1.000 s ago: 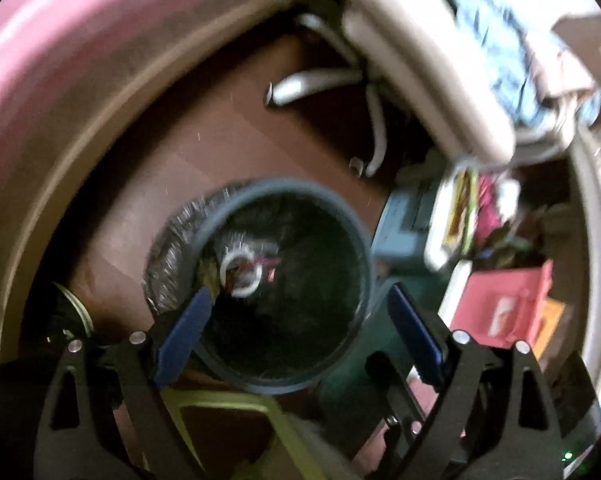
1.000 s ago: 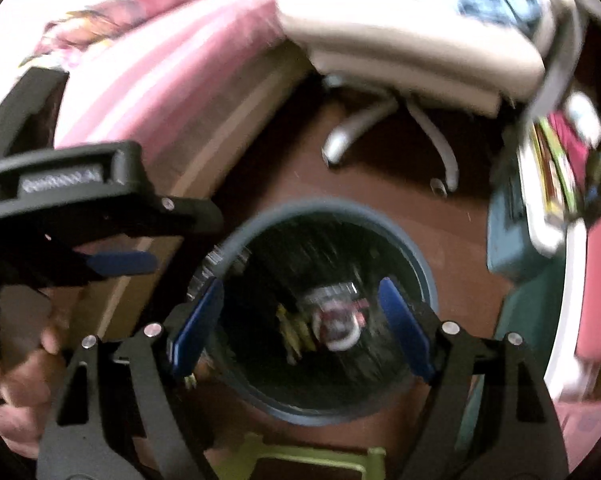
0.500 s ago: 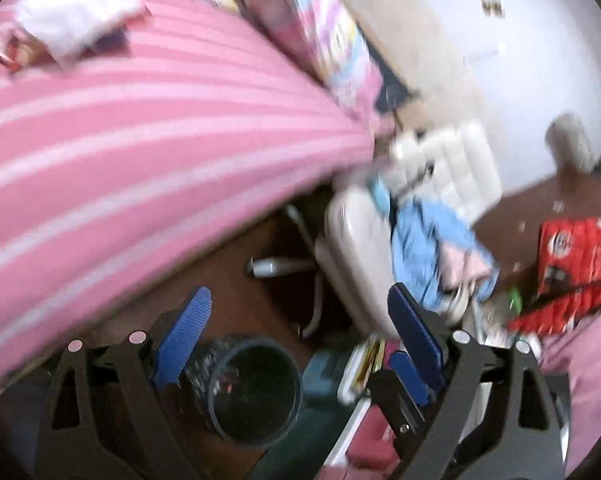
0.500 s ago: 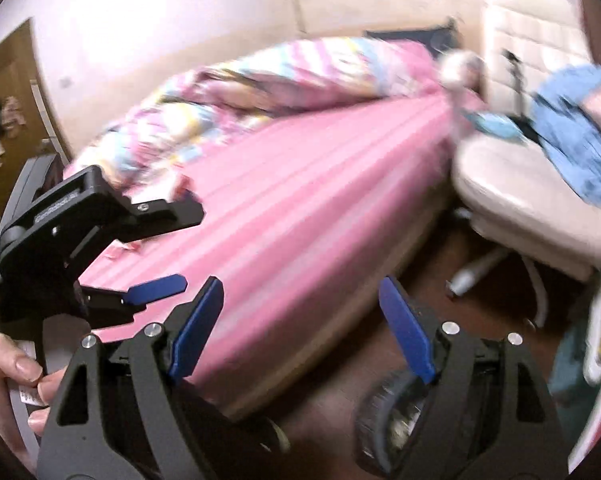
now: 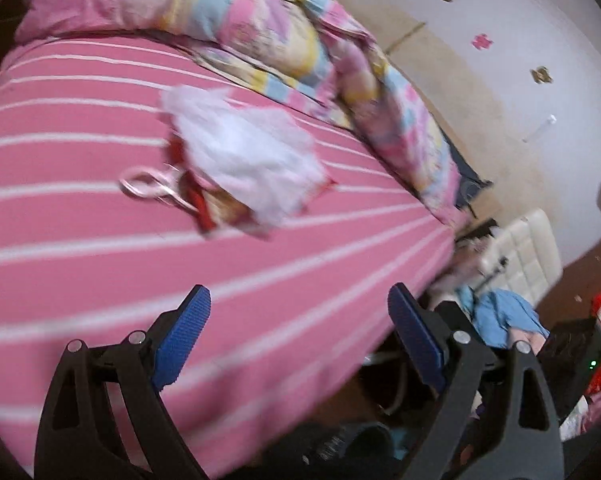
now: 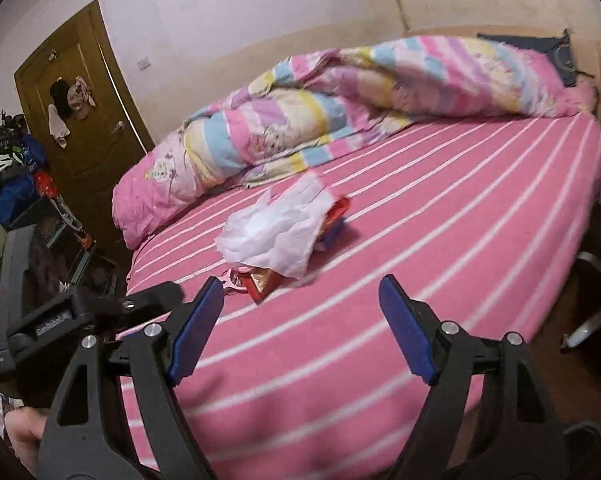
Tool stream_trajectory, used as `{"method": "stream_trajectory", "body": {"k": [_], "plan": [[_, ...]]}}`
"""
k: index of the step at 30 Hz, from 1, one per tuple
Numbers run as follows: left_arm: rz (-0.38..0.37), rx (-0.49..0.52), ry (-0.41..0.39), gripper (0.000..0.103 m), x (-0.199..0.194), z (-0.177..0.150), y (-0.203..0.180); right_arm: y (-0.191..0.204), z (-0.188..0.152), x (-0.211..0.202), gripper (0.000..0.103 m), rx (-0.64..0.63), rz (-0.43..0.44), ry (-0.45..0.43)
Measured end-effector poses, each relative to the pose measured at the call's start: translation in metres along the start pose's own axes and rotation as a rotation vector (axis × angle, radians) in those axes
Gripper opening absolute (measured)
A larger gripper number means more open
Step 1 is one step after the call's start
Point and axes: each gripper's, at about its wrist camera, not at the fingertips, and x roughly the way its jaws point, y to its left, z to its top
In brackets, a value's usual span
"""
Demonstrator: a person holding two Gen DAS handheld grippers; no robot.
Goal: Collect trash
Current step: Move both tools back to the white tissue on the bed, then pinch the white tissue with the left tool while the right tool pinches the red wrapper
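Two sets of tongs hang released over a pink striped bed (image 6: 440,216), nothing between their blue pads, as you face the pile that remains to be collected. Your left tongs (image 5: 298,336) and right tongs (image 6: 300,316) both stand wide apart, well short of the litter. The trash lies mid-mattress, apart from the rumpled pastel duvet (image 6: 340,92) bunched along the wall side: a crumpled white tissue (image 6: 276,228) draped over a red snack wrapper (image 6: 258,282), with a second red-and-blue packet (image 6: 334,216) peeking from under its far edge. From the left wrist view, a loop of pink-white plastic, seemingly a ring or handle (image 5: 150,186), rests touching the heap on its near side; what it is cannot be told through the blur.

By my reading, you are in the approach step, with no piece gripped yet. The next move calls for carrying one pair of tongs forward and down to the heap, taking the tissue first, since it sits on top and hides what lies beneath. It looks soft and light, so pinch it at a raised fold rather than pressing into the sheet, lest you catch the bedding. The flat wrappers will likely need an edge-on bite once they are uncovered.
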Motion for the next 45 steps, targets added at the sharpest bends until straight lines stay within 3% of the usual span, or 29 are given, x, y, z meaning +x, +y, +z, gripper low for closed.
{"method": "stream_trajectory", "body": {"k": [2, 7, 17, 25, 27, 31, 38, 45], "plan": [[0.019, -0.016, -0.015, 0.088, 0.012, 0.021, 0.023, 0.002, 0.001, 0.034, 0.071, -0.005, 0.021, 0.022], [0.025, -0.018, -0.033, 0.087, 0.045, 0.065, 0.059, -0.002, 0.002, 0.1, 0.065, -0.002, 0.032, 0.076], [0.036, -0.044, -0.028, 0.083, 0.101, 0.12, 0.096, -0.004, 0.008, 0.18, 0.045, 0.014, 0.02, 0.156], [-0.003, -0.004, 0.034, 0.06, 0.129, 0.127, 0.095, -0.005, 0.009, 0.201, 0.022, 0.011, 0.022, 0.196], [-0.009, -0.012, 0.048, 0.045, 0.131, 0.124, 0.096, -0.004, 0.009, 0.201, 0.014, 0.009, 0.025, 0.201], [-0.02, -0.015, 0.037, 0.029, 0.125, 0.123, 0.097, -0.004, 0.009, 0.197, 0.001, 0.008, 0.015, 0.188], [-0.055, -0.037, 0.003, 0.01, 0.11, 0.126, 0.1, -0.012, 0.012, 0.184, 0.001, 0.029, -0.023, 0.142], [-0.06, -0.064, -0.024, 0.009, 0.099, 0.13, 0.105, -0.011, 0.02, 0.165, 0.001, -0.002, -0.082, 0.055]]}}
